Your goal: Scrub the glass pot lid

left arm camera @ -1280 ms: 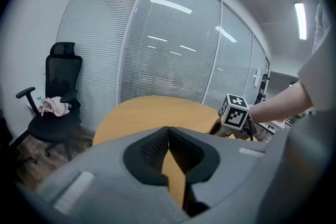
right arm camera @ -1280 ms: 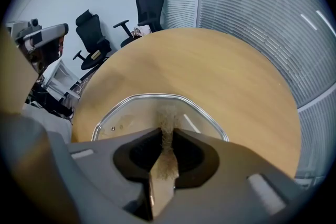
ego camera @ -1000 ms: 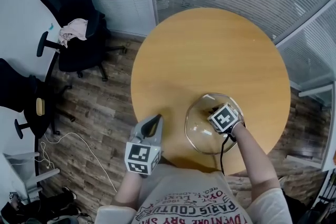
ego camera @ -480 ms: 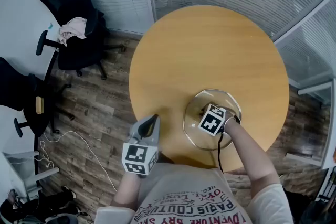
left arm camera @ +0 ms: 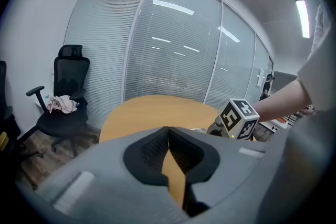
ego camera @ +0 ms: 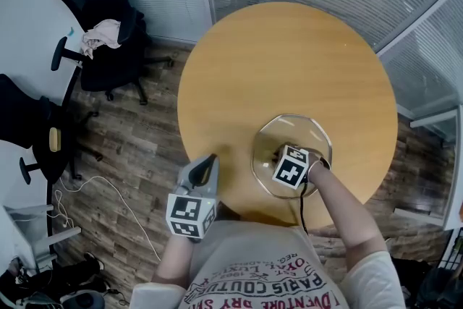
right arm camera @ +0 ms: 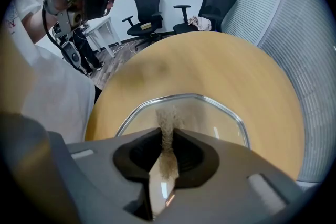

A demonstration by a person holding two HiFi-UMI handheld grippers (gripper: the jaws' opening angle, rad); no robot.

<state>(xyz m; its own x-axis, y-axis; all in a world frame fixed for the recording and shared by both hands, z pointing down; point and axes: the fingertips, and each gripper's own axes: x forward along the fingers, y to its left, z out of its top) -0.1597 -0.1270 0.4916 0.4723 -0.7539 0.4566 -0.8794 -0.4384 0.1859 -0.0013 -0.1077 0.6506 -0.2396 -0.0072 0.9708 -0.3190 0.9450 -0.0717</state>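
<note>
**Glass pot lid under the pad, free on the table**

Finds the glass pot lid (ego camera: pixel 292 129) lying on the round wooden table (ego camera: pixel 289 54), lower right of centre in the head view and near the table's near edge. Puts the right gripper (ego camera: pixel 281 153) directly over it, jaws drawn almost together and pinching a tan fibrous scrub pad (right arm camera: pixel 167 122). Leaves unclear whether the pad's end presses on the glass or sits just above it.

Places the left gripper (ego camera: pixel 208 161) at lower left, just beside the table edge and well apart from the lid. Shows its jaws closed tip to tip with nothing between them.

Likely handles as stiff, smooth, fairly heavy and breakable. May well skate across the bare wood under sideways strokes, with nothing pinning it.

Better steadied at the metal rim (right arm camera: pixel 239 119) than on the slick glass. Shows no knob, so possibly lies underside up. Calls for moderate pressure and short strokes.
</note>
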